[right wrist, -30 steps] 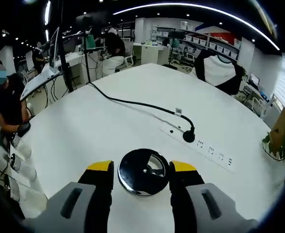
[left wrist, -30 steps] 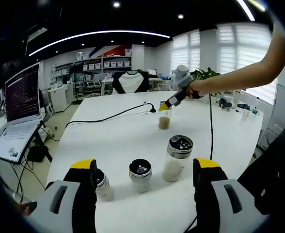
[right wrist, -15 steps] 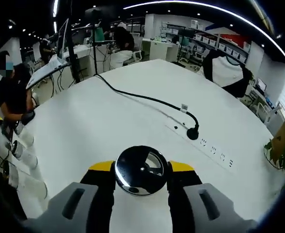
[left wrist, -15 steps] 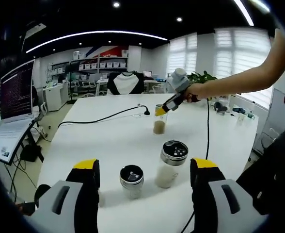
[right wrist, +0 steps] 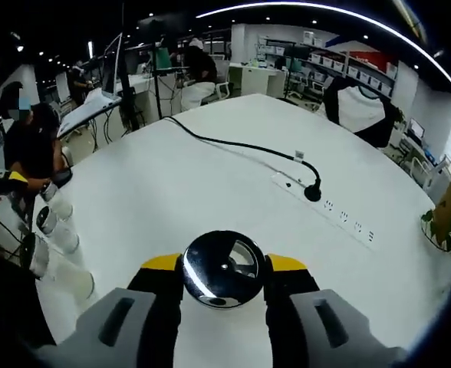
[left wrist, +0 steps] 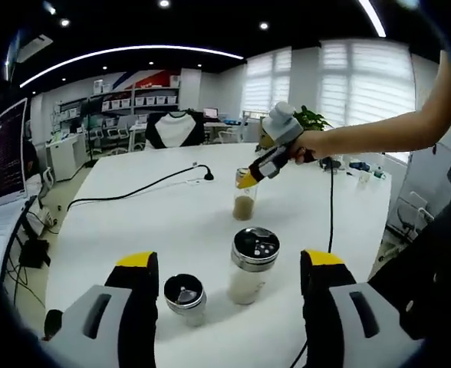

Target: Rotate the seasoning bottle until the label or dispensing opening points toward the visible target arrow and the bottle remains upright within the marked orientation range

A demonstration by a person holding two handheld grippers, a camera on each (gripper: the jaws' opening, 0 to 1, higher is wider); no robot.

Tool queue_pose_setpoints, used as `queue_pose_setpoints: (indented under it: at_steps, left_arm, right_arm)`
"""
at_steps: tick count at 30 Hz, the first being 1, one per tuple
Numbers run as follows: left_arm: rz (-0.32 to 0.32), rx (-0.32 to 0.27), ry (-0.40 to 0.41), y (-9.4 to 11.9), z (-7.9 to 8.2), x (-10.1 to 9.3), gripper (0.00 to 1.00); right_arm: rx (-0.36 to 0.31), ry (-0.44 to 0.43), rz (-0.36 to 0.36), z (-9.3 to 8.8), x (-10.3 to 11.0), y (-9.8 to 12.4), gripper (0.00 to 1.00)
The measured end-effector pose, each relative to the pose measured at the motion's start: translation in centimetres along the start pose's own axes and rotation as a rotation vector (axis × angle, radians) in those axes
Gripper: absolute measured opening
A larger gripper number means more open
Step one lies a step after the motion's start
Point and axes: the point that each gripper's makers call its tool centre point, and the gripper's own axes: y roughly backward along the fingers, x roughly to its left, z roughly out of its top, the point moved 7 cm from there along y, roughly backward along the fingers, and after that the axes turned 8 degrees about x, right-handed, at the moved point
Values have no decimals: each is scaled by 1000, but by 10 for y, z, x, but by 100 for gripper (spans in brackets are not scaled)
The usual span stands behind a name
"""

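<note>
The bottle (right wrist: 224, 268) stands upright far out on the white surface (right wrist: 172, 192), and the right gripper (right wrist: 224, 270) has its fingers closed against both sides of the bottle's lid, so the turning step seems to be in hand. The left gripper (left wrist: 224, 268) hangs with fingers wide apart and holding nothing, near two other shakers (left wrist: 250, 264). I see no arrow, so the next move probably calls for a slow twist while keeping the bottle vertical.

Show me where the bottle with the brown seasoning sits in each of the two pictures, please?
Left gripper view: the brown seasoning bottle stands upright on the white table, just above centre, gripped near its top by the right tool.
Right gripper view: only its shiny lid shows, bottom centre, seen from above between that tool's yellow-tipped jaws.
Shared landmark: the black cable crossing the table.
</note>
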Motion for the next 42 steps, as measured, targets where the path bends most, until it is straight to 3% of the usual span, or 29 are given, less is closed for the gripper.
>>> queue_pose_setpoints:
  at_steps: [11, 28, 42]
  left_arm:
    - [-109, -19, -52, -12, 14, -14, 80]
    - [-275, -8, -129, -35, 27, -52, 80]
    - [-344, 10, -171, -49, 30, -69, 80]
  right_arm:
    - [-11, -34, 6, -32, 41, 34, 39]
    - [-26, -119, 11, -72, 64, 63, 38]
    - [-25, -122, 8, -98, 90, 78, 38]
